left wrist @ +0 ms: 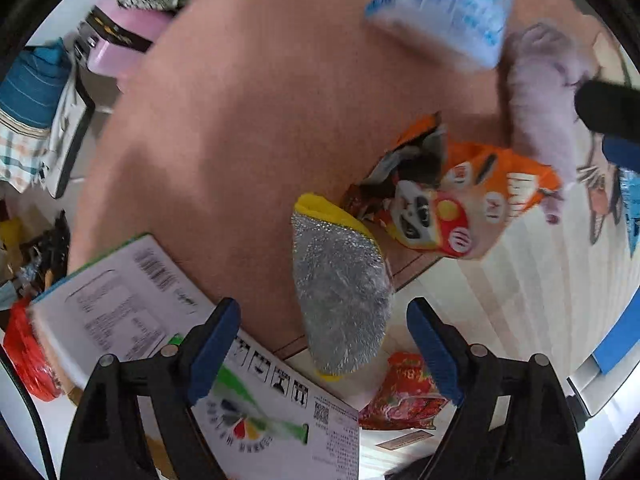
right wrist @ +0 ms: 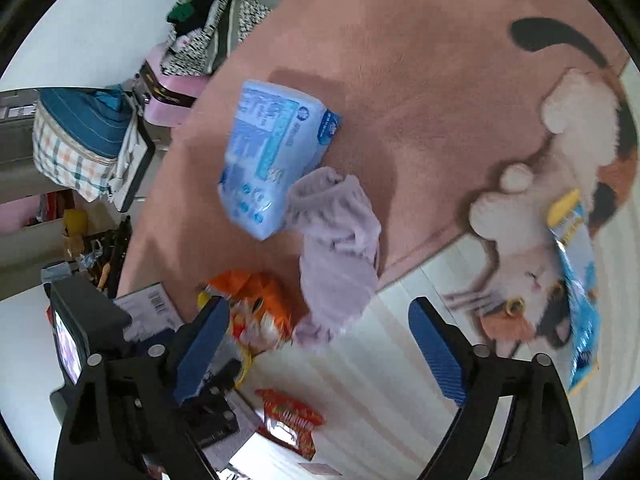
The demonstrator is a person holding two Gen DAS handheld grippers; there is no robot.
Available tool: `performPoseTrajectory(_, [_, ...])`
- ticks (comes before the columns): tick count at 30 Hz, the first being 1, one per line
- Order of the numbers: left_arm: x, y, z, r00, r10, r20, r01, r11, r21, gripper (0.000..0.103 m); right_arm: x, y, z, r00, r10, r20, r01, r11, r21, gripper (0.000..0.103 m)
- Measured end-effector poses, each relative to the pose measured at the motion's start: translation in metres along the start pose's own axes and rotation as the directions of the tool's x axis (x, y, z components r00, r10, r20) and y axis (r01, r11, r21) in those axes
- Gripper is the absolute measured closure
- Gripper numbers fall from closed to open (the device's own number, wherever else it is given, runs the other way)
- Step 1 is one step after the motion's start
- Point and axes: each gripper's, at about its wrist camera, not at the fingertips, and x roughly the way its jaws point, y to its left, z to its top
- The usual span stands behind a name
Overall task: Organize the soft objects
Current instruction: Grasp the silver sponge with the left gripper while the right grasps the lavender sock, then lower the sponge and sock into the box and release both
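A silver-and-yellow scouring sponge [left wrist: 340, 292] lies on the pink rug [left wrist: 260, 120], just ahead of my open, empty left gripper [left wrist: 324, 344]. An orange snack bag [left wrist: 452, 196] lies beyond it, also in the right wrist view [right wrist: 260, 312]. A lilac sock [right wrist: 336, 248] lies ahead of my open, empty right gripper [right wrist: 316, 348], partly on the rug [right wrist: 400, 80]; it also shows in the left wrist view [left wrist: 540, 100]. A blue tissue pack [right wrist: 272, 152] lies behind the sock, also in the left wrist view [left wrist: 444, 4]. A red snack packet [left wrist: 404, 396] lies on the pale floor [right wrist: 360, 368].
A white printed cardboard box [left wrist: 160, 320] sits left of the left gripper. The rug carries a calico cat design [right wrist: 560, 208] with a blue packet [right wrist: 580, 288] on it. A pink case [right wrist: 172, 92], a checked bag [right wrist: 76, 148] and clutter line the left side.
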Motion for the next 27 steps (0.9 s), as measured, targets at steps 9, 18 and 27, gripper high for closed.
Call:
performPoseTrajectory(9, [0.031, 0.01, 0.007, 0.998, -0.011, -0.065, 0.01, 1.0, -0.018, 0.055, 0.048, 0.0, 0.017, 0.996, -0.062, -0.066, 0.062, 0.998, 0.006, 0.027])
performPoseTrajectory(18, [0.012, 0.029, -0.042, 0.991, -0.117, 0.061, 0.126, 0.976, -0.178, 0.057, 0.03, 0.01, 0.001, 0.99, -0.139, -0.005, 0.139, 0.989, -0.052, 0.061])
performPoseTrajectory(27, [-0.066, 0.07, -0.154, 0.923, -0.192, 0.334, 0.3, 0.903, -0.309, 0.057, -0.041, 0.085, -0.079, 0.995, -0.058, 0.079, 0.077, 0.958, -0.277, 0.061])
